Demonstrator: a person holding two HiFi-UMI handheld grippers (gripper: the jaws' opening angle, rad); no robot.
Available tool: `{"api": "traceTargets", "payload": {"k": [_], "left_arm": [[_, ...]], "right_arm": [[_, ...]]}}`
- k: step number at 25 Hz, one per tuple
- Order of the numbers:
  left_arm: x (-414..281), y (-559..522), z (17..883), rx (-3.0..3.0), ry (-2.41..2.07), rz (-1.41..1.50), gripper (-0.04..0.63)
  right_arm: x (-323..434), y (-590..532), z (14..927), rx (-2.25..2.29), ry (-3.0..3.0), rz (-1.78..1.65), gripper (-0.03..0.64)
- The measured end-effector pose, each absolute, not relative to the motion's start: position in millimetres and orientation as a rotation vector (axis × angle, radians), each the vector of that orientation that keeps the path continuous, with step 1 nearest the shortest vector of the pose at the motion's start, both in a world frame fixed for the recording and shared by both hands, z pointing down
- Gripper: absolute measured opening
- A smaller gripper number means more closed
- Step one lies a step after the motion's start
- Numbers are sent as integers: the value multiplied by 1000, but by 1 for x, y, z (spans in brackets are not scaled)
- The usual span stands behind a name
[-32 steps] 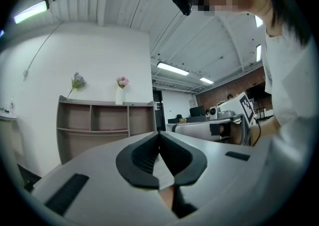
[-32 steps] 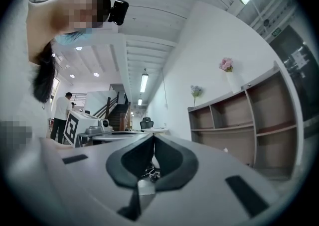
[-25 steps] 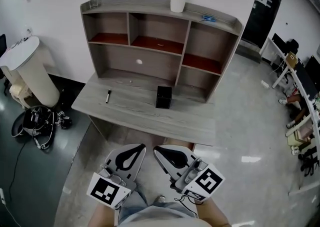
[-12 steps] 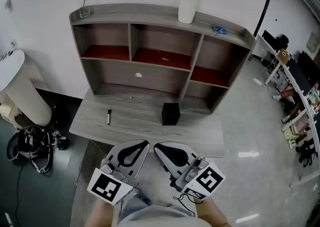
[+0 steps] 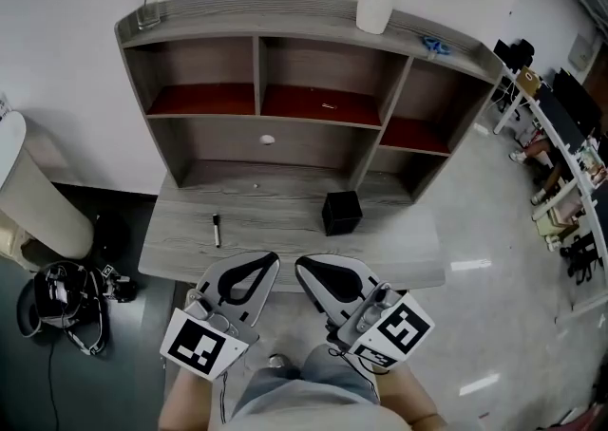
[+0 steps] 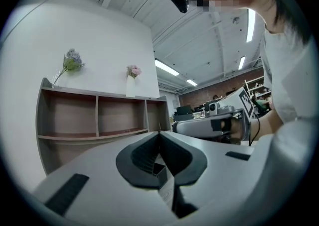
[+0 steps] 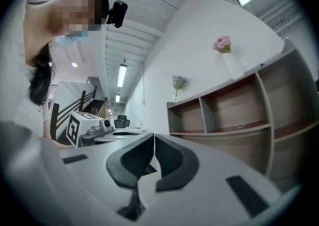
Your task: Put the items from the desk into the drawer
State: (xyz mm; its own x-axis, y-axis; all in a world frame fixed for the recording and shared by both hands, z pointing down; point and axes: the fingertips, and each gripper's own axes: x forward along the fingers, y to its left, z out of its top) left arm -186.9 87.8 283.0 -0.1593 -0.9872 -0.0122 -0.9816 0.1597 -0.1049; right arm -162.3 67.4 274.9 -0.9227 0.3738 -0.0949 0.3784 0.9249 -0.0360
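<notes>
We stand at the desk (image 5: 275, 226) with both tools held low, near its front edge. The left gripper (image 5: 273, 256) has its jaws pressed together on nothing, and so has the right gripper (image 5: 300, 262). The pen (image 5: 216, 229) lies on the left of the desktop and the black box (image 5: 342, 212) on the right, well apart, neither touched. The drawer (image 5: 304, 146), with its white knob (image 5: 268, 140), sits shut in the shelf unit (image 5: 285, 9). We judge that opening it comes first: spread one pair of jaws, close squarely on the knob, then pull straight out. Only the head view shows pen, box and knob. The gripper views show just the shelves, but they confirm that the jaw tips meet.
</notes>
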Motion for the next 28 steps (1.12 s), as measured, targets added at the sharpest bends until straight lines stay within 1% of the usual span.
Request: {"api": "traceTargets", "payload": {"k": [10,21,28], "left_arm": [[-233,56,296,-2052,2311,-87,11],[-304,-30,291,-2122,2261,-122,11],[-328,-71,290,-2152,2227,-127,11]], "right_arm": [[-210,29,287,507,3050,-99,11],[-286,-54,282,463,3037,-109,11],[-316,-94,284,440,3048,-115,11]]}}
